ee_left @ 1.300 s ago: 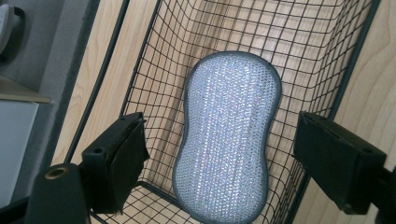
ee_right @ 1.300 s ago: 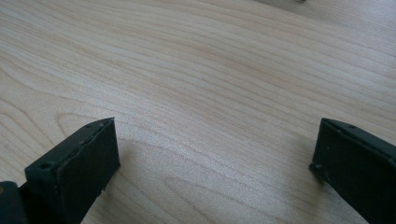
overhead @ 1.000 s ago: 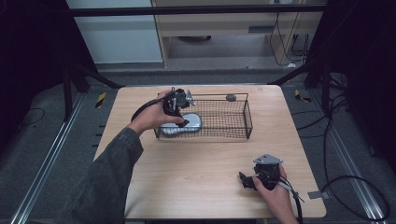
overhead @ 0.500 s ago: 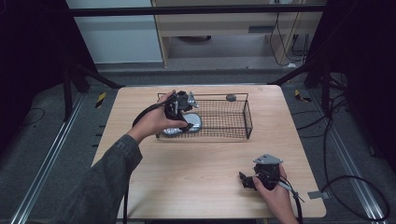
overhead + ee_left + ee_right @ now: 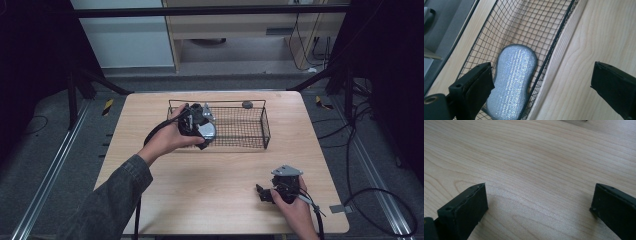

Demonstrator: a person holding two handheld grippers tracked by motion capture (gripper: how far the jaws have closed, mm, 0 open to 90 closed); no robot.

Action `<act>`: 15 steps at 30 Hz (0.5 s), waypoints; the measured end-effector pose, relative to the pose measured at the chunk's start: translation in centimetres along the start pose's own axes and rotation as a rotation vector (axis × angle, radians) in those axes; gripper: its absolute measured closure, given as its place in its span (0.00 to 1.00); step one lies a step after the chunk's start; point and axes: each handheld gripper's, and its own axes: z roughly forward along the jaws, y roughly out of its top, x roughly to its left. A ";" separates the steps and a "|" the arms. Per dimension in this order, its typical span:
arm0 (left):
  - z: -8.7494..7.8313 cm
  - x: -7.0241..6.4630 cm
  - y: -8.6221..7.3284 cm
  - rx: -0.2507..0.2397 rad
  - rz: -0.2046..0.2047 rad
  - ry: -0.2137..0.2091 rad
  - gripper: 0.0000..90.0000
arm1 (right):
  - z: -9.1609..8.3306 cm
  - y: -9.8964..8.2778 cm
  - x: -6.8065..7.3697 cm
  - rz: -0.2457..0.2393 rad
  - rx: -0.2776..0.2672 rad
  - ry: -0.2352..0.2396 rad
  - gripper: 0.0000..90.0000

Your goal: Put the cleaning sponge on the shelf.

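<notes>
— Two grippers, both mine. What does the left gripper [image 5: 200, 131] hold?

— Nothing. Its jaws stand wide apart, one over the wire basket [image 5: 554, 47], the other over bare wood outside it. In the left gripper view the near basket wall runs between them.

— And below?

— My silvery scrubbing pad [image 5: 511, 82] lies flat on the basket floor at the near-left end, just beside that wall. Its lower end is cut off by the frame edge and partly covered by my jaw. From the high view my hand [image 5: 167, 140] and the gripper body hide most of the pad [image 5: 208, 131]; only a pale sliver shows.

— The right gripper [image 5: 265, 194]?

— Also spread wide and empty, low over the table [image 5: 536, 157] near the front right corner, well apart from the basket [image 5: 264, 125].

— Anything else?

— One small dark round object [image 5: 247, 104] sits just beyond the basket's far rim. It is too small for me to tell what it is.
</notes>
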 end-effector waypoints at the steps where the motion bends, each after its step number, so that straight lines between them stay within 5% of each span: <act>1: -0.2 -0.4 -0.1 -0.006 -0.012 -0.002 0.04 | 0.0 0.0 0.0 0.000 0.000 -0.001 0.01; 15: -1.0 -2.6 -1.5 -0.052 -0.108 -0.001 0.05 | 0.0 0.0 0.0 0.000 -0.001 0.001 0.01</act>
